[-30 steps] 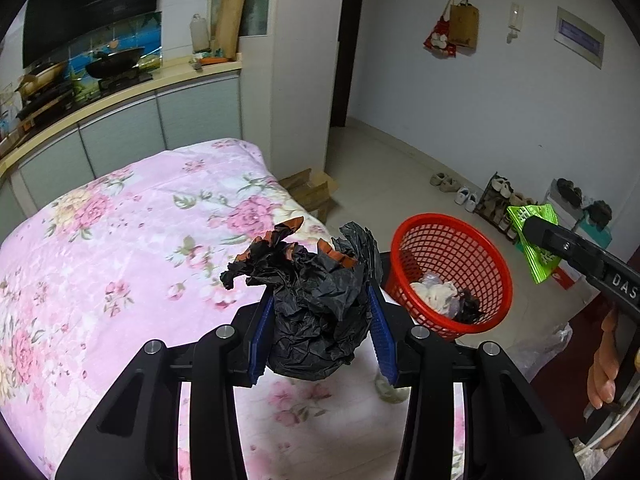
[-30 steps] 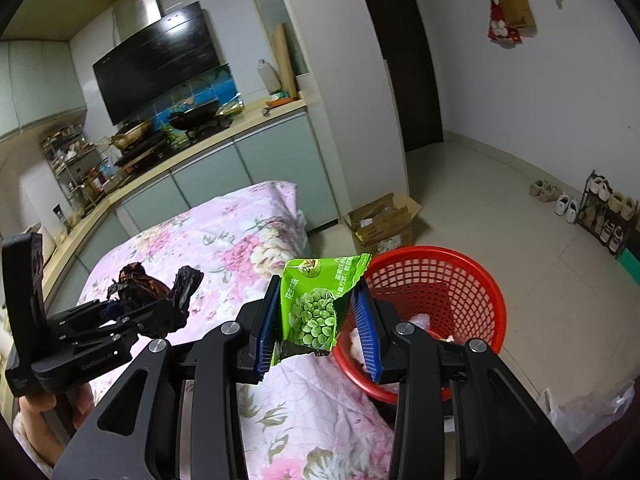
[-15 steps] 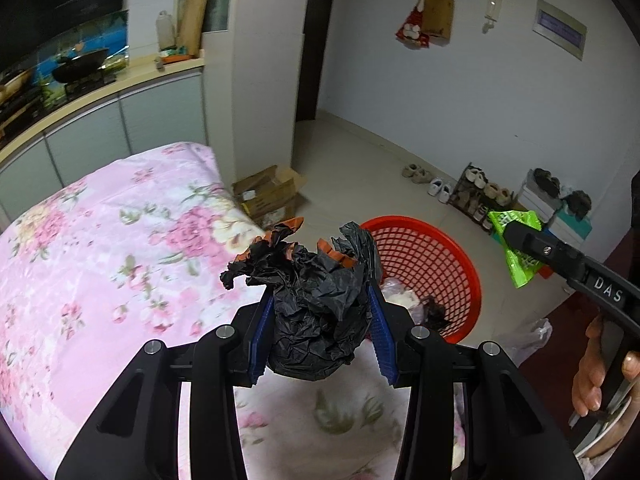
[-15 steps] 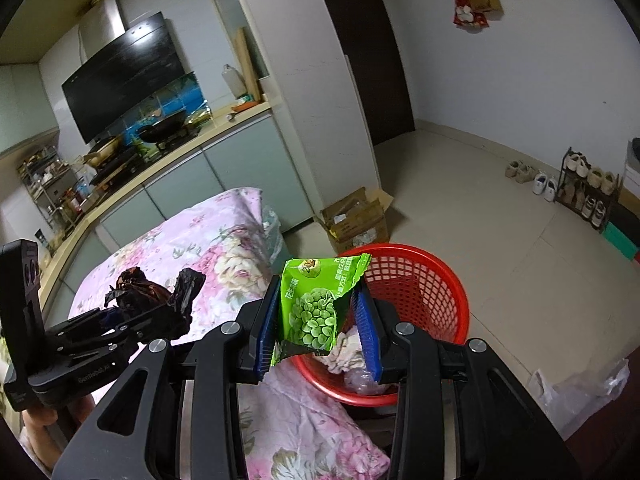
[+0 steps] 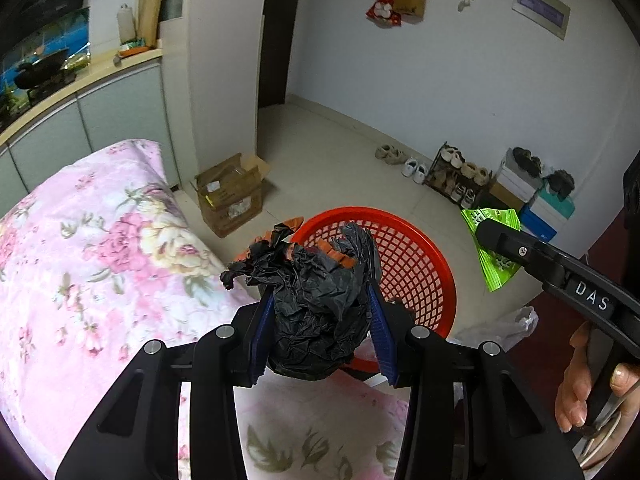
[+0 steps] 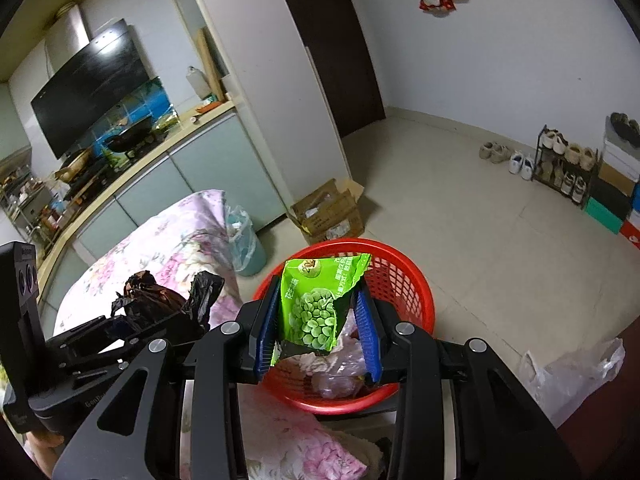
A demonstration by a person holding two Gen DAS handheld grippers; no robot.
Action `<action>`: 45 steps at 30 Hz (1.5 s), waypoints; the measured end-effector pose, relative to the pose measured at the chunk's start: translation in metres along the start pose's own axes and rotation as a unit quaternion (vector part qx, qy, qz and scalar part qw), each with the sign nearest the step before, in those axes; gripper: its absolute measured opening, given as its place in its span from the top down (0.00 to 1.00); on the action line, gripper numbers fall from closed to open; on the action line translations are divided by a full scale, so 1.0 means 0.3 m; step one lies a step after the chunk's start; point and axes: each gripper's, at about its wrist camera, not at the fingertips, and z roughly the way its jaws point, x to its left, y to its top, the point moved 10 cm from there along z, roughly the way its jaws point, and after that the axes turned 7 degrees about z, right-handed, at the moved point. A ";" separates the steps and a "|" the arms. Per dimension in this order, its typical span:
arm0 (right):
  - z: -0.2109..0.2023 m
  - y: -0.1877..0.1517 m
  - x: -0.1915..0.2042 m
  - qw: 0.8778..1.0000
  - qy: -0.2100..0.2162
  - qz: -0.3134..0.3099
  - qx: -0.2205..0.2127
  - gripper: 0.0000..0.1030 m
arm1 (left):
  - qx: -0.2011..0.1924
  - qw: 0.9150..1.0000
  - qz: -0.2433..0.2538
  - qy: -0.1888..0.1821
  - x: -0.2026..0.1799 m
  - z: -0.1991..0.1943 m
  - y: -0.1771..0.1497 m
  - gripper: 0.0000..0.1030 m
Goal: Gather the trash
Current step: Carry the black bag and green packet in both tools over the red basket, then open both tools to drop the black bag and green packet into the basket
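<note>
Left tool [image 5: 322,334] clamped on a crumpled black plastic bag [image 5: 316,312], blue pads pressed against both sides of the wad; orange scraps showing at the top of the bundle. Held above the near edge of a red mesh basket [image 5: 416,256], which sits on the floor just beside the flowered pink bedspread [image 5: 92,264]. Same bag and left tool also seen from the right wrist view, low at left, bag [image 6: 168,300] over the bedspread edge. Right tool [image 6: 318,332] gripping a green snack packet [image 6: 316,304] printed with peas, packet upright between the blue pads, torn top edge up, positioned over the basket [image 6: 404,280] interior. From the left wrist view, same packet [image 5: 494,248] seen at right, sticking out past the right tool's black finger, to the right of the basket rim. Basket already containing pale crumpled plastic and wrappers [image 6: 332,372] at the bottom. A hand [image 5: 588,380] visible on the right tool's handle at lower right. Surroundings noted: open cardboard box [image 5: 230,196] on the tiled floor past the bed corner, shoe rack [image 5: 458,178] with shoes along the far wall, clear plastic bag [image 6: 572,372] lying on the floor to the right of the basket, small bin lined with a plastic bag [image 6: 244,240] at the bed's far corner, kitchen bench [image 6: 132,168] with a wok behind the bed.
</note>
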 end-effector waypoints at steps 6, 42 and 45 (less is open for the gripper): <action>0.035 -0.010 -0.040 1.000 -0.010 0.015 0.011 0.66 | 0.011 1.000 0.003 -0.004 -0.035 0.055 0.001 0.60; 0.162 -0.075 -0.093 0.997 -0.018 0.042 0.057 0.50 | 0.050 0.999 0.013 0.007 -0.061 0.215 -0.032 0.36; 0.151 -0.066 -0.094 0.998 -0.018 0.044 0.052 0.50 | 0.041 0.999 0.015 0.017 -0.046 0.198 -0.021 0.25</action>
